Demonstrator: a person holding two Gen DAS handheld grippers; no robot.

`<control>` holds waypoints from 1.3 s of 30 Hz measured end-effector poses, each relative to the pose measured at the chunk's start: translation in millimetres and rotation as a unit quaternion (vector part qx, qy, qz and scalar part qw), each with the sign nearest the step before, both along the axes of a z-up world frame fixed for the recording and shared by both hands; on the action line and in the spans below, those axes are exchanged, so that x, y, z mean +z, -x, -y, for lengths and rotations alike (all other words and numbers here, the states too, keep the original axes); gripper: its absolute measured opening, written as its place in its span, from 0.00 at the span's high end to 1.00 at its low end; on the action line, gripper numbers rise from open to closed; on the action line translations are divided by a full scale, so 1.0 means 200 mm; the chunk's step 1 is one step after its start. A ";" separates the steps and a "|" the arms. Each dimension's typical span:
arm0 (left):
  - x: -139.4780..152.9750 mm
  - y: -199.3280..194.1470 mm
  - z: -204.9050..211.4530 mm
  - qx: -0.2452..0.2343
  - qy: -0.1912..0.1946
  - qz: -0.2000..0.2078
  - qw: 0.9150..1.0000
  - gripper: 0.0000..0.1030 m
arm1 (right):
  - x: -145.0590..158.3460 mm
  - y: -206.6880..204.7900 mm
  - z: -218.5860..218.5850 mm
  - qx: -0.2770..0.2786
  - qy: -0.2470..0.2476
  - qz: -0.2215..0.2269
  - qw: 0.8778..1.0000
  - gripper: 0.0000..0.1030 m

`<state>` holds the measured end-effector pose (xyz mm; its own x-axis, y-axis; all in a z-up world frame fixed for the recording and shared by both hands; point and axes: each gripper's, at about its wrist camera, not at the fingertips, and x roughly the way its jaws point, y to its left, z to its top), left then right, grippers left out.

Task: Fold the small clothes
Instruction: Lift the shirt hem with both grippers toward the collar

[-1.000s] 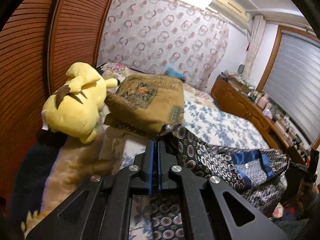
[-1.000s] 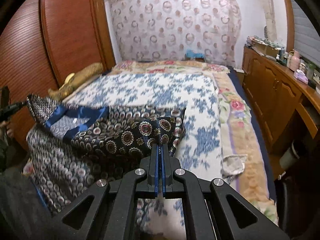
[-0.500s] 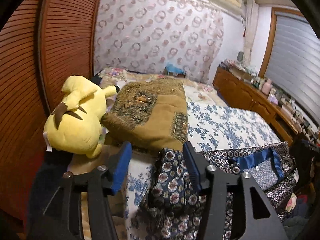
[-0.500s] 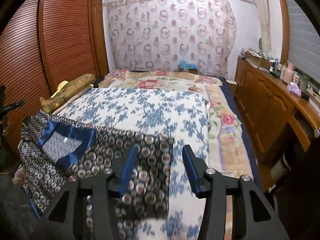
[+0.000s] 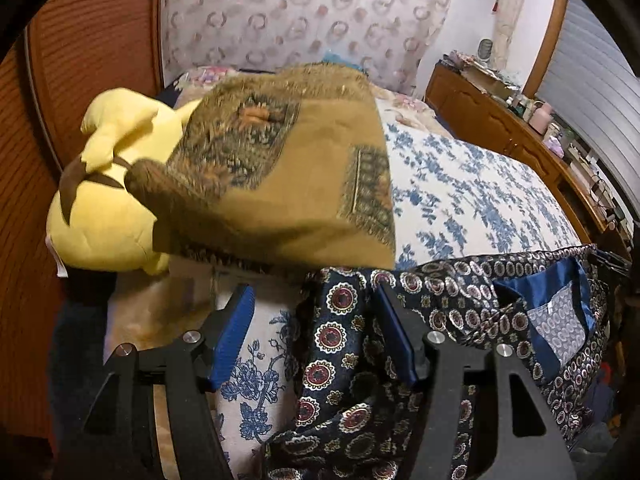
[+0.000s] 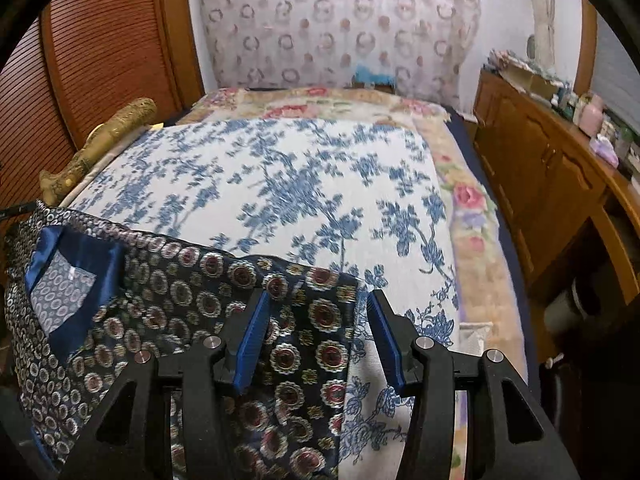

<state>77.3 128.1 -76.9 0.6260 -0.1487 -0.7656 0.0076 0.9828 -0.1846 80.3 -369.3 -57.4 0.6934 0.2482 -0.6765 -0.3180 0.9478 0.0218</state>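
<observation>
Nearest in each wrist view is a claw with its blue pads spread apart and nothing between them pinched: the left claw [image 5: 314, 334] and the right claw [image 6: 316, 334] both stand released over the patterned garment [image 6: 208, 312]. The garment, dark navy with ringed medallions and a blue satin-edged patch [image 6: 60, 276], lies along the near edge of the bed [image 6: 280, 184], its lower part hanging off that edge. One end sits under the right claw, the other under the left, so it looks spread crosswise and let go.

As a judgement, a lay-out or first fold is just finished, and the next move calls for choosing fresh grip points, probably the hanging hem or the outer ends, and closing on a single layer cleanly.

Beyond the left claw a brown cushion [image 5: 288, 168] rests near the bed's left edge, partly covering a yellow plush toy [image 5: 104, 208]. Further off stand a wooden dresser [image 6: 552, 184] and a curtain [image 6: 340, 24].

The garment's lower portion is cut off by the frame, and its type cannot be told.
</observation>
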 end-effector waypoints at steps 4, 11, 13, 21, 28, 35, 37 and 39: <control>-0.04 -0.02 0.00 0.000 0.011 -0.016 1.000 0.39 | -0.05 -0.08 0.00 -0.005 -0.006 -0.022 1.000 0.45; -0.10 -0.03 0.04 -0.023 0.023 -0.033 0.999 0.42 | -0.09 -0.09 -0.03 0.010 -0.008 -0.042 0.999 0.44; -0.11 -0.03 0.05 -0.028 0.027 -0.036 0.999 0.47 | -0.09 -0.10 -0.04 0.018 -0.010 -0.045 0.999 0.44; -0.11 -0.01 0.08 -0.036 0.020 -0.018 0.999 0.86 | -0.11 -0.10 -0.11 0.059 0.005 -0.046 0.997 0.88; 0.16 0.18 0.12 -0.046 0.059 0.075 0.994 0.94 | 0.00 0.06 -0.12 0.072 -0.008 0.013 0.997 0.92; 0.58 0.27 0.22 -0.071 0.047 0.181 0.980 0.95 | 0.38 0.28 -0.06 0.073 -0.038 0.109 0.991 0.92; 0.68 0.27 0.23 -0.075 0.044 0.203 0.975 0.95 | 0.51 0.33 -0.05 0.077 -0.039 0.140 0.986 0.93; 0.79 0.26 0.22 -0.076 0.044 0.221 0.971 0.95 | 0.64 0.38 -0.03 0.079 -0.040 0.168 0.982 0.93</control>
<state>24.8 83.8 80.3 0.8562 -0.3179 -0.4073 0.2493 0.9446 -0.2134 4.7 -362.8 70.6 0.8231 0.4138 -0.3889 -0.4625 0.8858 -0.0366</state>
